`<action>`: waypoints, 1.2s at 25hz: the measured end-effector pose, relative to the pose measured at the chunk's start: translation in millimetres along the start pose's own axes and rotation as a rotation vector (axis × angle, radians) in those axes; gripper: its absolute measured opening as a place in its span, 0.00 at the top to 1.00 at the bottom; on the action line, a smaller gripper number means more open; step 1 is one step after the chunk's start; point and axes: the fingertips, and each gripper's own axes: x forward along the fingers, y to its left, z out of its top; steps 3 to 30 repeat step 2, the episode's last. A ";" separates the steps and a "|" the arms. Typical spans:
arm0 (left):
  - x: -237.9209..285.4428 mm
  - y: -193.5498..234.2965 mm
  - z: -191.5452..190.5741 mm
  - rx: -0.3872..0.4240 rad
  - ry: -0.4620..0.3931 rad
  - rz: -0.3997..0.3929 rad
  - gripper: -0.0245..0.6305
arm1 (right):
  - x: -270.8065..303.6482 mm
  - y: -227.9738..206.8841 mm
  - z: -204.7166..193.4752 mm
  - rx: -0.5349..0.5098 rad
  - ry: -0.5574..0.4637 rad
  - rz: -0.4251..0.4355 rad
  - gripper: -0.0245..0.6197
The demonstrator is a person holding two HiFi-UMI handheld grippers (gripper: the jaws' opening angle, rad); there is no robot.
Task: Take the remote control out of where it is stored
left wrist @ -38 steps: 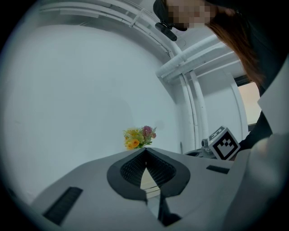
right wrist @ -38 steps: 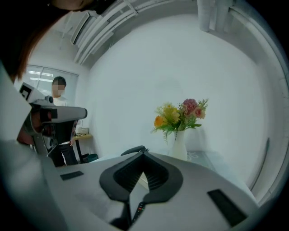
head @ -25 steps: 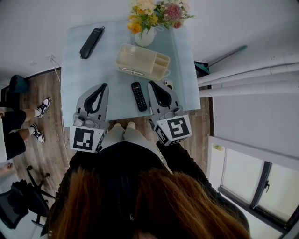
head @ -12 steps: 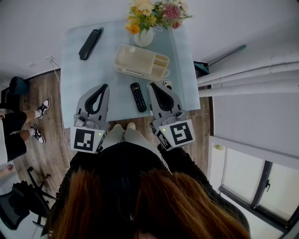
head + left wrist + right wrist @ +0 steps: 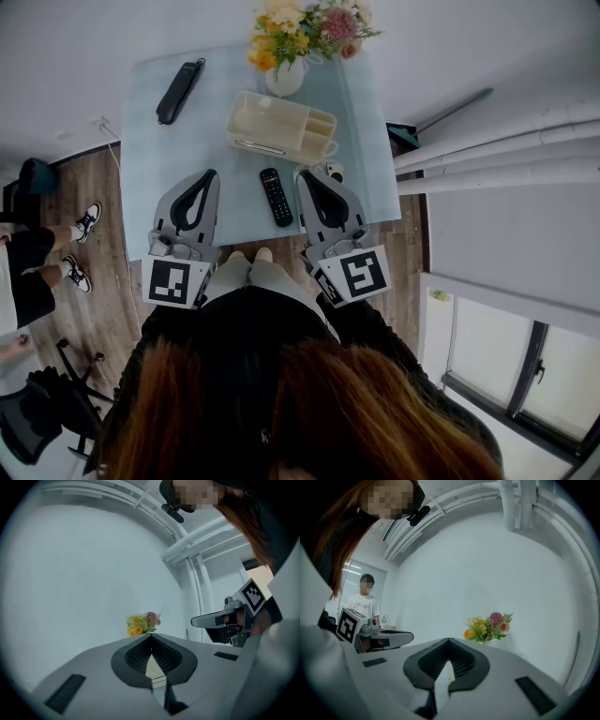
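The black remote control [image 5: 275,196] lies flat on the pale blue table [image 5: 155,150], in front of the cream organiser tray [image 5: 284,125] and outside it. My left gripper [image 5: 208,174] is shut and holds nothing; it hovers over the table left of the remote. On the remote's right my right gripper [image 5: 304,174] is shut too and empty. Both point away from me toward the wall. In the left gripper view my left gripper [image 5: 151,636] has its jaws meeting at the tip. The right gripper view shows my right gripper [image 5: 449,640] the same way.
A vase of flowers [image 5: 286,73] stands behind the tray at the table's far edge. A long black case [image 5: 180,90] lies at the far left. A small white object [image 5: 335,171] sits by the right gripper. A person's legs [image 5: 47,248] are on the floor at left.
The right gripper has drawn back a little toward me. The left gripper and the remote have stayed where they were.
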 end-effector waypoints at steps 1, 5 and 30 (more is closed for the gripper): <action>0.1 -0.9 0.7 -0.004 -0.003 0.001 0.96 | -0.5 0.3 -0.5 0.001 0.002 0.003 0.94; 0.2 -1.9 1.5 -0.008 -0.007 0.001 0.96 | -1.1 0.7 -1.0 0.001 0.005 0.006 0.94; 0.2 -1.9 1.5 -0.008 -0.007 0.001 0.96 | -1.1 0.7 -1.0 0.001 0.005 0.006 0.94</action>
